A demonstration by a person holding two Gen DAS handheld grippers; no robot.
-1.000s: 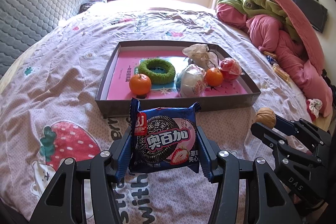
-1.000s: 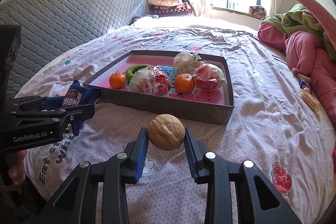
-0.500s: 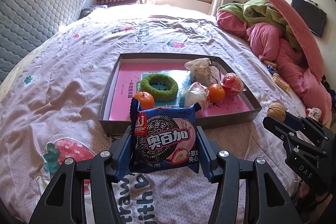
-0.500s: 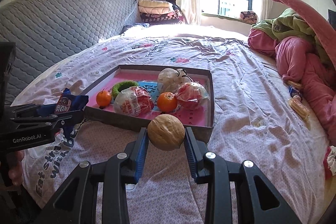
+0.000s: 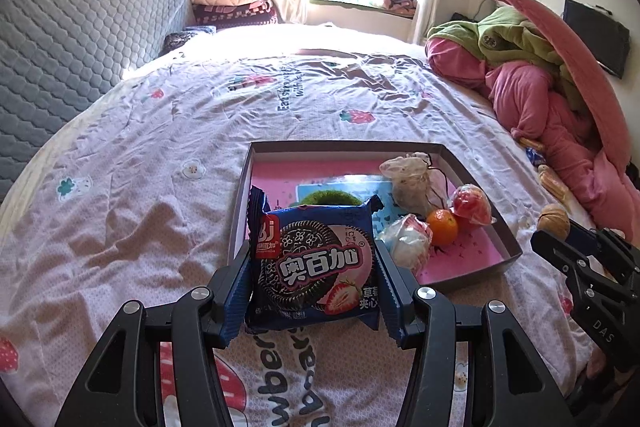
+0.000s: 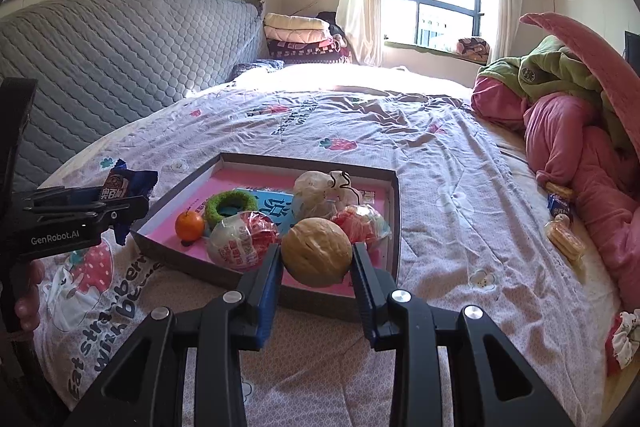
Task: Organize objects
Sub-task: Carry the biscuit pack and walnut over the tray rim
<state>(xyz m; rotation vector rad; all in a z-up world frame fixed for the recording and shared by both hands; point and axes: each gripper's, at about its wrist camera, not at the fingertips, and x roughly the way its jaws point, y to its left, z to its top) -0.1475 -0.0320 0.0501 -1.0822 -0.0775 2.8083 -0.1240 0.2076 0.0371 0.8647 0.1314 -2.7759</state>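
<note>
Bed [image 5: 168,131] fills both views, pink-white sheet w/ strawberry print. On it sits a flat grey box [image 5: 476,277] w/ a pink floor, open on top.

My left gripper [image 5: 314,291] is clenched on a blue cookie packet [image 5: 316,259]; both blue pads press its side edges, packet upright, label facing the cam, held above the sheet just in front of the box's near-left corner. From the right cam I see that same gripper [image 6: 116,205] side-on at far left, packet [image 6: 120,185] sticking up out of it, and a bit of the person's hand [image 6: 28,303] below.

My right gripper [image 6: 316,267] is grasping a walnut [image 6: 316,251], pads on its left and right sides, held over the box's near wall [image 6: 324,301]. In the left cam the walnut [image 5: 554,221] shows at the far right edge, at the tip of the right gripper [image 5: 560,235].

Inside the box: green ring [image 6: 231,205] on a blue card, small orange [image 6: 189,225] near the left wall, a wrapped white-and-red ball [image 6: 240,241] by the near wall, a clear pouch w/ a black string [image 6: 320,189] further back, a red wrapped item [image 6: 362,221] to the right. A 2nd orange [image 5: 442,227] shows only in the left cam, just beside the red item.

Pink and green bedding [image 6: 576,131] is piled at the right; a few small snack packs [image 6: 564,233] lie on the sheet next to it, well apart from the box.
</note>
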